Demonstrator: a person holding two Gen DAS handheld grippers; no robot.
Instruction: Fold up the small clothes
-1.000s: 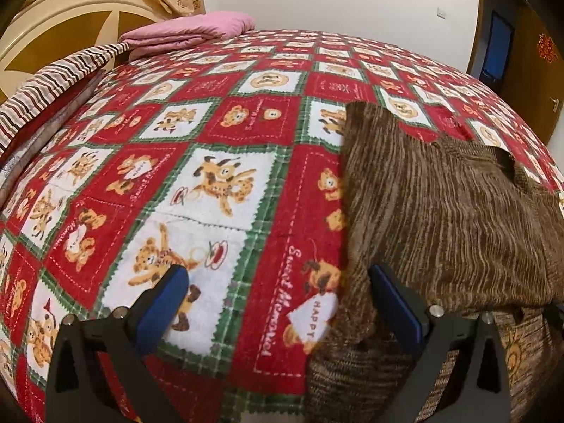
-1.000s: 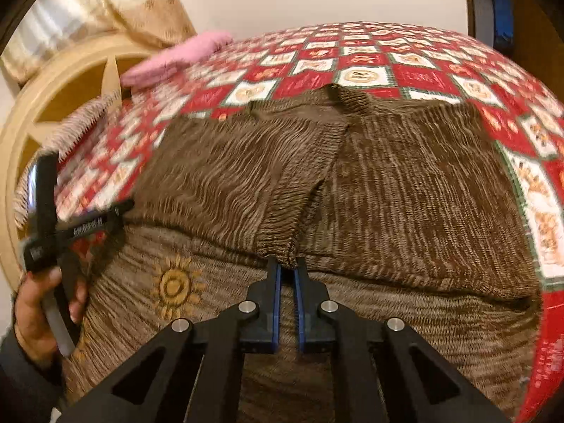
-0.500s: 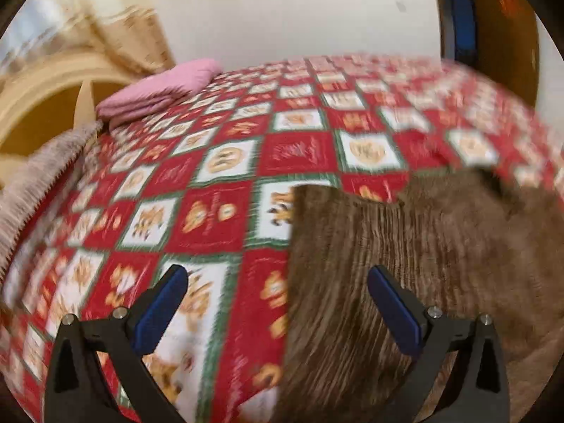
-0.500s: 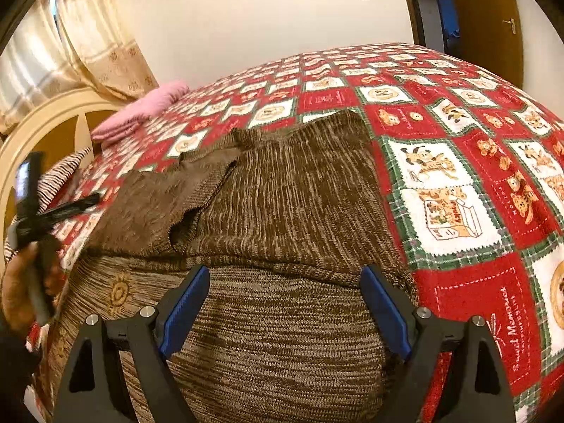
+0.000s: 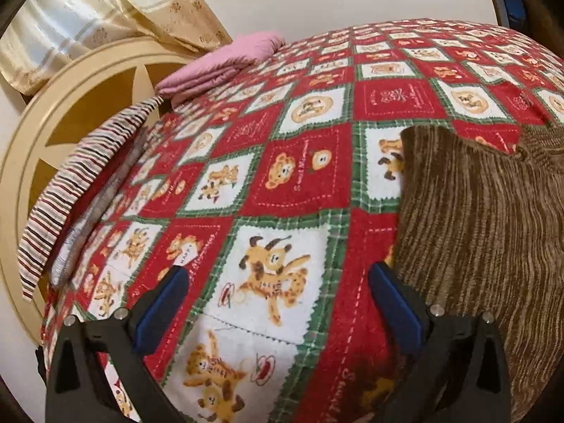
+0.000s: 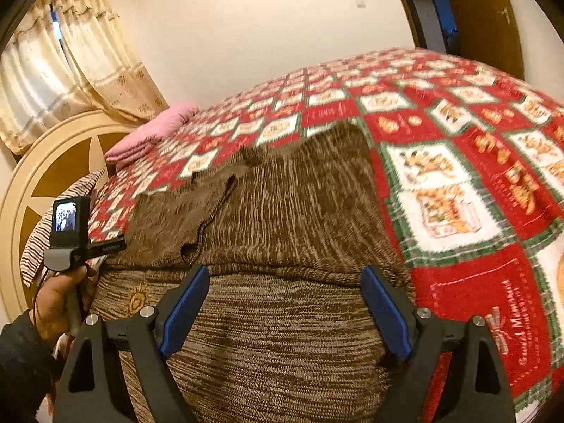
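Observation:
A brown knitted sweater (image 6: 282, 232) lies spread on the red patchwork bedspread (image 6: 476, 275), its sleeves folded in over the body. In the left wrist view the sweater (image 5: 486, 232) fills the right side. My right gripper (image 6: 285, 303) is open just above the sweater's near part, nothing between its blue pads. My left gripper (image 5: 278, 303) is open too, over bare bedspread (image 5: 268, 183) just left of the sweater's edge. The right wrist view shows a hand (image 6: 58, 303) at the sweater's left edge, holding the left gripper's handle with its small camera screen (image 6: 67, 216).
A folded pink cloth (image 5: 225, 63) lies at the bed's far left corner. A striped cloth (image 5: 74, 190) hangs over the bed's left edge beside a cream round headboard (image 5: 53, 134). Curtains (image 6: 70, 81) hang at the left, a dark door (image 6: 483, 17) at the right.
My right gripper has opened and let go of the sleeve cuff, then swung right. My left gripper has turned left, off the sweater's edge and over bare bedspread.

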